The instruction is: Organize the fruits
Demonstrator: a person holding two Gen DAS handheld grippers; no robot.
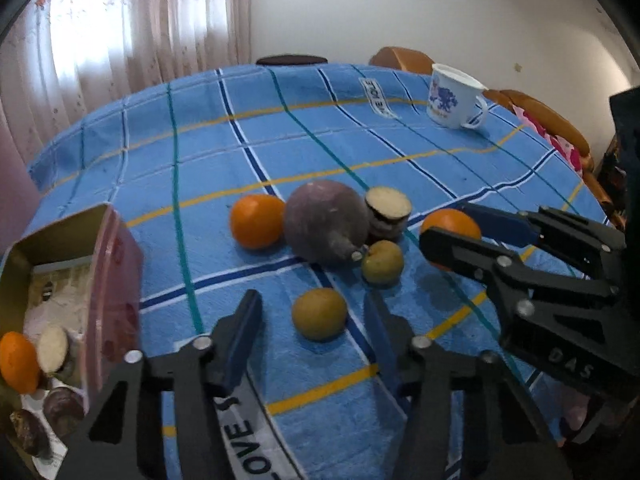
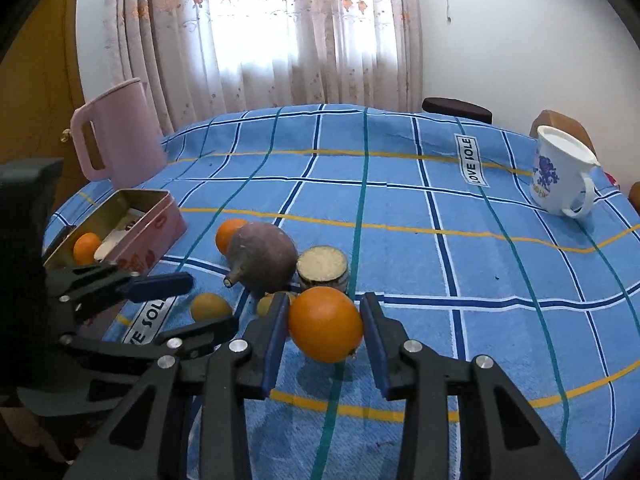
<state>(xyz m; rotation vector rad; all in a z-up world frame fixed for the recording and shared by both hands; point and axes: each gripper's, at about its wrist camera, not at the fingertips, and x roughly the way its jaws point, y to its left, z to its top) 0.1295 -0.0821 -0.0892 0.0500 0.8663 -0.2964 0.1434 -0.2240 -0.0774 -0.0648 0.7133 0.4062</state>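
While the right tool (image 2: 325, 330) grips a smooth round orange (image 2: 325, 323), the left tool (image 1: 316, 316) gapes.

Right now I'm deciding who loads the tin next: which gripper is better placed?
Right. The right gripper already clamps an orange, ready to carry to the pink tin. The left gripper only straddles a small yellow-brown fruit, pads not touching.

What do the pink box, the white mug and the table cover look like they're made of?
Pink box: probably tin; its thin walls have a shiny gold-coloured inside and a pink printed outside. White mug: enamel or glazed ceramic, judging by its glossy white surface with a blue print; I cannot tell which. Table cover: woven cloth, likely towelling, matte with a visible weave and sewn-on labels.
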